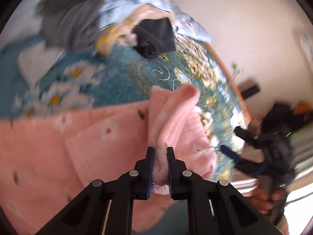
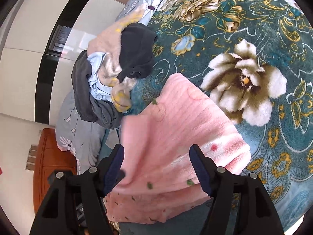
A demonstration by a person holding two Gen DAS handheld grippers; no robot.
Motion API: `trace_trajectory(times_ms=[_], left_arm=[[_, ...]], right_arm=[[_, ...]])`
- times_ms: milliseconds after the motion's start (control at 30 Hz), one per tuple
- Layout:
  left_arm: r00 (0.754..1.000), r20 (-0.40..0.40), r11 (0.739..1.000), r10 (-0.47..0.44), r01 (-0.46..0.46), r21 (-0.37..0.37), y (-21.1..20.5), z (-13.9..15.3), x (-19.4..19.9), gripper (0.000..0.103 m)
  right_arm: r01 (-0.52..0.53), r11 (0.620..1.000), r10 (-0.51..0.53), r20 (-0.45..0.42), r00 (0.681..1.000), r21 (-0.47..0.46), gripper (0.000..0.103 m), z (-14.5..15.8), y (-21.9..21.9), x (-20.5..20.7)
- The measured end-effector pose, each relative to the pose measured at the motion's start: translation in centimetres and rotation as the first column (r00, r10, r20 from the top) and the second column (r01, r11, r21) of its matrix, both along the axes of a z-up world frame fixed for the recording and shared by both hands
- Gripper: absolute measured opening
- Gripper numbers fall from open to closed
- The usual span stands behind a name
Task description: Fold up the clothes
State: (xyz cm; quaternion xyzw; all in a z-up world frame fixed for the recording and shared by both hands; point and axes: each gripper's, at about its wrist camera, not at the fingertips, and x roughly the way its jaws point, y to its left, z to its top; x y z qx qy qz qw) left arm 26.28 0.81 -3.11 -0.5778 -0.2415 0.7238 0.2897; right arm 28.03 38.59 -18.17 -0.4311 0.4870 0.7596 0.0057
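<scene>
Left tool: black jaws of the left tool (image 1: 160, 150) are clamped tight on a bunched edge of the pink fleece garment (image 1: 82, 141), at 6 o'clock in the left wrist view.
Right tool: the right tool (image 2: 156, 152) stands wide apart, fleece lying between its fingers but neither pad pressing it; nothing gripped on this side.
Pink garment: spread over the teal floral bedspread (image 2: 254, 19); in the right wrist view it runs from 12 o'clock of the tool down to 6 o'clock, with a fold or hem bunched near the bottom edge.
Other tool seen: from the left camera, the right tool and the hand (image 1: 268, 199) holding it sit at 4 o'clock, blurred.
Waiting pile: a heap of clothes (image 2: 109, 74), dark grey, pale blue, beige with yellow, and a black piece on top, lies at 10 o'clock in the right view, crumpled and unfolded.
Progress: early going, by my reading. One garment is in hand and only partly arranged; no neat finished stack shows anywhere.
Left to do: finish this pink piece, then work through the whole heap.
</scene>
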Motion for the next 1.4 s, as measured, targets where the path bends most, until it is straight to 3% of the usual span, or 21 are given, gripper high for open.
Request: trace_trajectory(times_ms=[100, 200, 267, 300, 400, 467, 567, 633, 767, 833, 900, 967, 1067, 1133, 1200, 1267, 1300, 1333, 1400], left_arm=[[0.982, 0.177, 0.998, 0.065, -0.061, -0.03, -2.1, -4.9, 1.7, 0.014], [0.962, 0.249, 0.993, 0.113, -0.119, 0.007, -3.1, -7.0, 2.1, 0.014], [0.965, 0.239, 0.993, 0.112, -0.118, 0.013, -3.0, -6.7, 1.5, 0.016], [0.968, 0.226, 0.994, 0.107, -0.112, 0.007, -2.8, -6.4, 1.3, 0.019], [0.969, 0.22, 0.993, 0.114, -0.12, 0.015, -2.5, -6.1, 0.7, 0.048], [0.961, 0.243, 0.988, 0.13, -0.146, 0.05, -2.3, -6.2, 0.5, 0.054], [0.969, 0.223, 0.99, 0.109, -0.126, 0.063, -1.3, -6.1, 0.1, 0.049], [0.974, 0.206, 0.993, 0.094, -0.106, 0.045, -0.4, -6.0, -0.3, 0.012], [0.971, 0.198, 0.987, 0.13, -0.146, 0.069, -1.3, -4.6, 0.1, 0.011], [0.983, 0.134, 0.987, 0.128, -0.14, 0.082, -2.3, -2.8, 0.6, 0.01], [0.984, 0.119, 0.988, 0.134, -0.142, 0.065, -3.3, -2.5, 0.9, 0.011], [0.972, 0.174, 0.986, 0.155, -0.164, 0.036, -4.4, -4.4, 1.1, 0.011], [0.936, 0.28, 0.974, 0.212, -0.225, 0.017, -6.1, -7.3, 1.7, 0.007], [0.931, 0.291, 0.97, 0.22, -0.24, 0.036, -6.4, -7.4, 1.8, 0.008], [0.945, 0.25, 0.971, 0.21, -0.232, 0.06, -6.2, -6.4, 1.5, 0.014], [0.96, 0.21, 0.975, 0.182, -0.204, 0.086, -5.6, -5.4, 1.0, 0.034], [0.965, 0.2, 0.978, 0.17, -0.19, 0.087, -5.0, -5.1, 0.5, 0.057], [0.967, 0.193, 0.979, 0.164, -0.184, 0.088, -4.5, -5.1, 0.1, 0.064], [0.969, 0.199, 0.984, 0.147, -0.165, 0.075, -3.5, -5.6, -0.6, 0.064]], right_arm=[[-0.01, 1.0, 0.01, 0.026, 1.0, 0.003, 0.07, -0.3, -0.1, -0.2], [-0.036, 0.999, 0.035, 0.069, 0.997, 0.016, 0.07, -0.8, -0.5, -0.6], [-0.05, 0.998, 0.047, 0.08, 0.996, 0.031, 0.07, -0.9, -0.7, -0.6], [-0.053, 0.998, 0.051, 0.08, 0.995, 0.035, 0.07, -0.9, -0.8, -0.6], [-0.053, 0.998, 0.051, 0.086, 0.995, 0.029, 0.07, -1.2, -0.7, -0.4], [-0.051, 0.998, 0.048, 0.099, 0.994, 0.028, 0.07, -1.4, -0.7, -0.5], [-0.063, 0.997, 0.059, 0.113, 0.992, 0.033, 0.07, -1.6, -0.9, -0.7], [-0.069, 0.997, 0.064, 0.12, 0.991, 0.035, 0.07, -1.7, -1.0, -0.8], [-0.065, 0.997, 0.06, 0.125, 0.99, 0.035, 0.07, -1.8, -0.9, -0.6], [-0.059, 0.998, 0.055, 0.118, 0.991, 0.029, 0.07, -1.8, -0.7, -0.5], [-0.06, 0.998, 0.057, 0.116, 0.992, 0.021, 0.07, -1.9, -0.7, -0.5], [-0.079, 0.997, 0.076, 0.135, 0.988, 0.018, 0.07, -2.2, -1.0, -0.9], [-0.118, 0.993, 0.111, 0.187, 0.976, 0.03, 0.07, -2.7, -1.7, -1.6], [-0.141, 0.989, 0.128, 0.224, 0.966, 0.043, 0.07, -3.0, -2.1, -1.9], [-0.141, 0.989, 0.127, 0.228, 0.965, 0.045, 0.07, -3.0, -2.1, -1.8], [-0.128, 0.991, 0.116, 0.217, 0.969, 0.04, 0.07, -2.9, -2.0, -1.5], [-0.122, 0.992, 0.112, 0.214, 0.97, 0.038, 0.07, -2.8, -1.9, -1.4], [-0.119, 0.992, 0.109, 0.213, 0.971, 0.036, 0.07, -2.8, -1.8, -1.4], [-0.118, 0.992, 0.108, 0.217, 0.97, 0.035, 0.07, -2.8, -1.8, -1.3]])
